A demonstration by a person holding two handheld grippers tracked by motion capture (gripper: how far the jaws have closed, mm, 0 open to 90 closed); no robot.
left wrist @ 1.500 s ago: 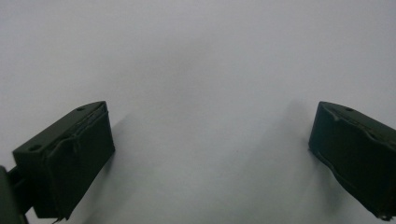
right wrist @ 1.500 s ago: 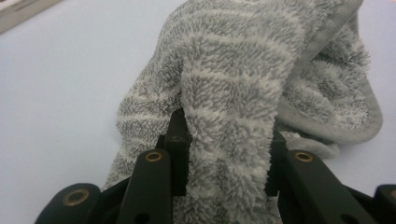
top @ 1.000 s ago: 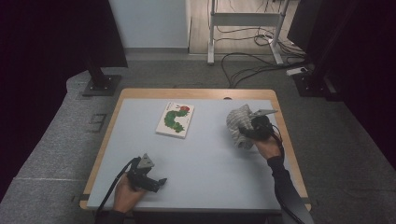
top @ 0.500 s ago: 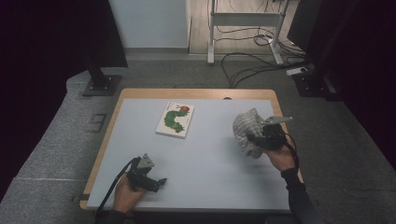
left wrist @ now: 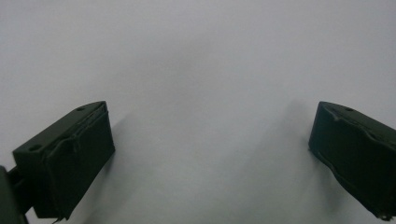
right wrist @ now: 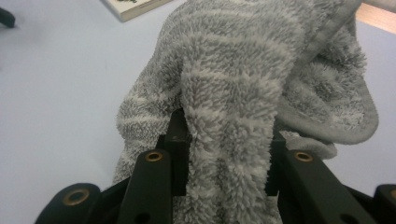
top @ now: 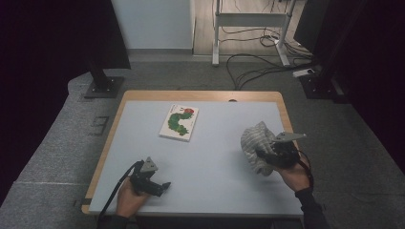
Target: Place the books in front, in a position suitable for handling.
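A grey striped fluffy towel [top: 254, 143] hangs bunched at the table's right side, with my right gripper [top: 265, 159] shut on it. In the right gripper view the towel [right wrist: 243, 84] bulges up between the two black jaws and covers them. A picture book [top: 179, 122] with a green caterpillar on its white cover lies flat toward the back middle of the table; its corner [right wrist: 135, 7] peeks in at the top of the right gripper view. My left gripper [top: 162, 187] rests near the front left edge, open, with only bare table between its fingers [left wrist: 70, 158].
The light grey table [top: 210, 191] has a wooden rim [top: 200, 95]. Beyond it stand a dark stand base [top: 102, 86], a white metal frame [top: 248, 24] and cables [top: 253, 71] on the carpet.
My right gripper has carried the towel toward the front of the table, nearer the person. The left gripper has stayed in place.
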